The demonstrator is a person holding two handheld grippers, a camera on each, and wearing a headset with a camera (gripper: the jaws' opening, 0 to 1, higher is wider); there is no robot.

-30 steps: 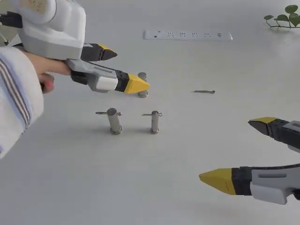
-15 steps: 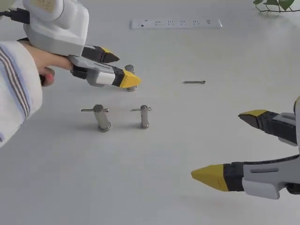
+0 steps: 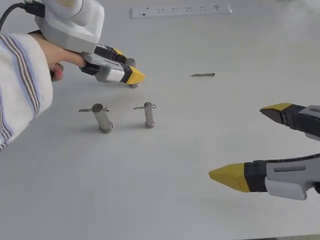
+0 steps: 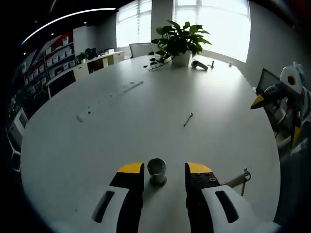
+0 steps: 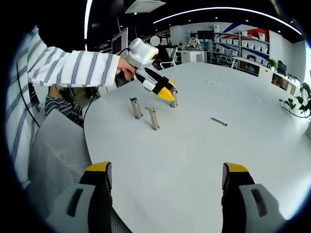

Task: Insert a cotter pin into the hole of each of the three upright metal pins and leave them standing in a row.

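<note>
Here, the left gripper (image 3: 131, 65) reaches in from the upper left of the white table (image 3: 150, 195), held by a hand (image 3: 57, 62) in a striped sleeve (image 3: 22, 85). Its yellow-tipped jaws stand narrowly apart on either side of the back pin (image 3: 133, 84), which is upright on the table. In the left gripper view this gripper (image 4: 164, 168) has the back pin (image 4: 156, 172) between its jaws with a thin gap on each side, so nothing is clamped.

Nearer the person, two more pins stand upright side by side. The front-left pin (image 3: 103, 120) has a cotter pin (image 3: 85, 110) crosswise through its top, and the front-right pin (image 3: 149, 116) has another through its own top. The back pin sits behind them, closer to the front-right one.

A loose cotter pin (image 3: 202, 75) lies flat on the table to the right, well apart from all three pins. A power strip (image 3: 181, 9) lies along the far edge.

The right gripper (image 3: 239, 142) hangs over bare table at the lower right, its jaws spread wide and holding nothing. The right gripper view shows the same wide gap in the right gripper (image 5: 167, 170), with the left gripper (image 5: 165, 90), the three pins and the loose cotter pin (image 5: 218, 122) beyond.
</note>
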